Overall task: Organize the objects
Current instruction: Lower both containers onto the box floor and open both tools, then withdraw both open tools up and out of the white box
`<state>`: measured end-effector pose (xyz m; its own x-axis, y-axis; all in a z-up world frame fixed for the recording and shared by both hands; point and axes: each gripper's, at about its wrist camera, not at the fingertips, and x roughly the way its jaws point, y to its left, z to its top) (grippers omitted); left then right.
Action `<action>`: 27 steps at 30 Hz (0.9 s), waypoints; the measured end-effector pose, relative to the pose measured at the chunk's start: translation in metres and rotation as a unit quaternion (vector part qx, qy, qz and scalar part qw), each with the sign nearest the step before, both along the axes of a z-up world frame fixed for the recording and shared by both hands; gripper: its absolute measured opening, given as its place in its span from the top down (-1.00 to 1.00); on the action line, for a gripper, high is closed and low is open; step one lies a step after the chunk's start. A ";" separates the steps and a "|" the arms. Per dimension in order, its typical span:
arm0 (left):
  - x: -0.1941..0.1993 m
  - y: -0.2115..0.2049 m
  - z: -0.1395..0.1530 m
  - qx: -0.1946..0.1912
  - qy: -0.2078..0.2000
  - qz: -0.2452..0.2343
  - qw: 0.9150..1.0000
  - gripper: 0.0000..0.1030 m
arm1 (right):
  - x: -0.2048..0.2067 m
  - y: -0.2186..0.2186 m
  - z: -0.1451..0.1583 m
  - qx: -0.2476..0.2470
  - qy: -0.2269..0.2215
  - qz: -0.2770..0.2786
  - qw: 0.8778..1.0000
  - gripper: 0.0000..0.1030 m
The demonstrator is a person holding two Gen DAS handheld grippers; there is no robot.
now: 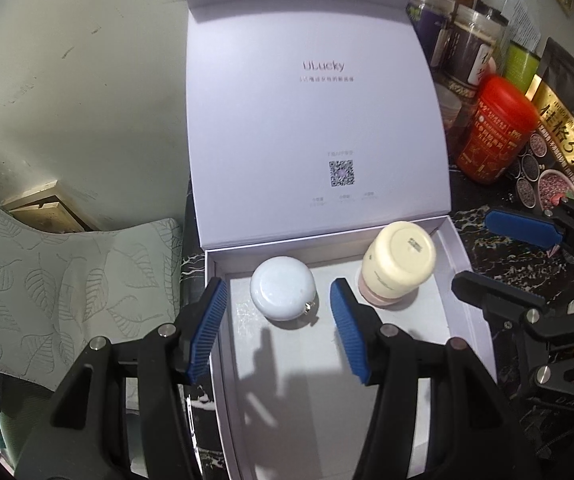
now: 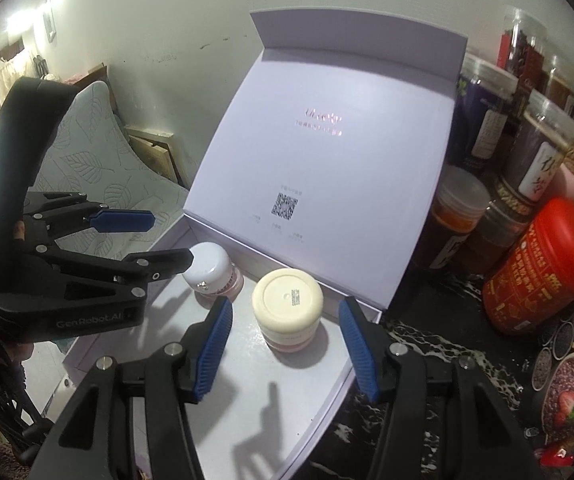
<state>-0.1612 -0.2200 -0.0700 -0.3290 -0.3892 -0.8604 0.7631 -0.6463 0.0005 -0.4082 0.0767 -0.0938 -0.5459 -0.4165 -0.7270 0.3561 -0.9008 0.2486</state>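
A pale lavender gift box (image 1: 218, 340) stands with its lid (image 1: 315, 100) raised upright. Two jars stand on its floor by the back wall. On the left is a white-capped jar (image 1: 283, 288) (image 2: 209, 266). On the right is a cream jar (image 1: 399, 256) (image 2: 287, 300) on a pink base. My left gripper (image 1: 277, 284) (image 2: 172, 237) hovers above the white jar, open, pads clear of it. Over the cream jar my right gripper (image 2: 287, 301) (image 1: 471, 250) is open too, with its blue pads well apart from the jar's sides.
The box sits on a black marbled counter (image 2: 427, 344). Right of it crowd a red canister (image 1: 495, 132) (image 2: 543, 268), several clear jars of dried goods (image 2: 535, 160) and a gold-black food bag (image 1: 559, 140). A leaf-patterned grey cushion (image 1: 47, 280) lies left of the box against the wall.
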 end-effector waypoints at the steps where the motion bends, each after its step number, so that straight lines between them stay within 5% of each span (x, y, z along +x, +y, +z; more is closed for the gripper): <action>1: 0.001 0.003 0.003 -0.002 0.001 0.001 1.000 -0.02 | 0.003 -0.001 0.004 0.000 0.002 -0.001 1.000 -0.10; 27: 0.041 0.064 0.073 -0.055 0.028 0.017 0.998 -0.55 | 0.081 0.015 0.065 0.014 0.050 -0.038 0.998 -0.49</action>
